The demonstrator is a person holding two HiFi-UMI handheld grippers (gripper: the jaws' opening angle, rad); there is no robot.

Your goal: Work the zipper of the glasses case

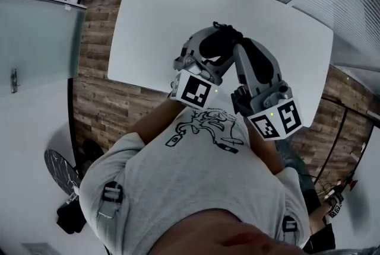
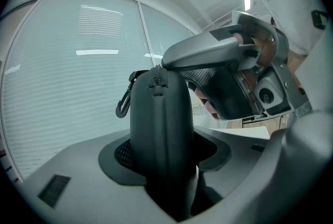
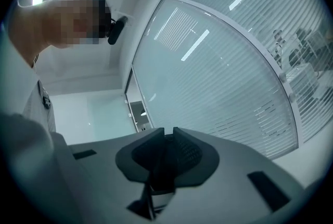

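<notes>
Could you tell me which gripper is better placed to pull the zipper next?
Right. The left gripper is clamped on the glasses case, while the right gripper sits at its far end, by the zipper.

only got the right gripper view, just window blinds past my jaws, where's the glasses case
Observer: It stands upright in the left gripper, which is shut on the glasses case.
Operator: how near is my gripper
Observer: The left gripper view shows the right gripper at the case's top end, by the zipper.
Operator: is the case resting on anything
Observer: No. The head view shows both grippers raised above the white table.
</notes>
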